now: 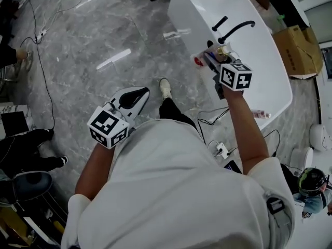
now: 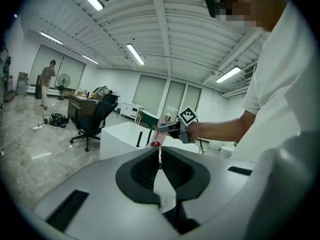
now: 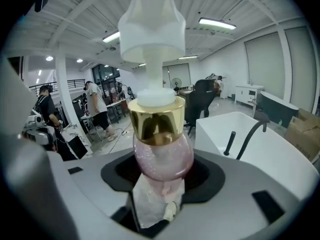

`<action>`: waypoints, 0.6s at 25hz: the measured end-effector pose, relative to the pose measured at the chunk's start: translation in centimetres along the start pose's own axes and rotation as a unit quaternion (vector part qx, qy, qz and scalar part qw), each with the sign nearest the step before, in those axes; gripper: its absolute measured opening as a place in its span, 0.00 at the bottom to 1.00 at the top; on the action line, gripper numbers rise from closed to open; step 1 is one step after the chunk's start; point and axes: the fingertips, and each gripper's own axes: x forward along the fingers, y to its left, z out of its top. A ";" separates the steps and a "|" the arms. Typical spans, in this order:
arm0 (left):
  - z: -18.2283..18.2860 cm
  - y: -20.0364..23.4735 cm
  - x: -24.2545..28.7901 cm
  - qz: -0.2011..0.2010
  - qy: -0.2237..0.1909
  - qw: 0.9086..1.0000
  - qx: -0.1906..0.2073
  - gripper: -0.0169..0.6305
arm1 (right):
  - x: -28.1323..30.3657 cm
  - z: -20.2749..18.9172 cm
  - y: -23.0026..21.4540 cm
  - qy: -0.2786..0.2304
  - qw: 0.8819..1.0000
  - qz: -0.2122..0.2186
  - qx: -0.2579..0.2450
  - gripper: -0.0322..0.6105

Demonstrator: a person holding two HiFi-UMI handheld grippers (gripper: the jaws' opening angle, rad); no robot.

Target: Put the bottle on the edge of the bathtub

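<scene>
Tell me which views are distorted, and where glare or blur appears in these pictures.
Head view: nearly straight lines, sharp, with white streaks of lamp glare on the glossy floor. Left gripper view: strong fisheye, dark corners, ceiling lamps bent. Right gripper view: same fisheye; the close bottle looms large, its white pump washed out and soft.

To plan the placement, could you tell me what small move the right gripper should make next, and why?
The right gripper grips the pink pump bottle, which seems held above the bathtub near the black faucet, not yet resting on it. I would probably lower it gently onto the tub's edge, jaws closed until it stands.
</scene>
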 end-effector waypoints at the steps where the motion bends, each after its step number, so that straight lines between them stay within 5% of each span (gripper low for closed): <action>1: 0.6 1.1 0.9 0.005 0.001 1.000 -0.002 0.07 | 1.5 0.8 -1.4 -0.001 1.000 -0.003 0.003 0.41; 15: 7.8 12.7 17.1 0.012 0.052 0.997 -0.046 0.07 | 20.3 8.6 -23.3 -0.001 0.996 -0.079 0.034 0.41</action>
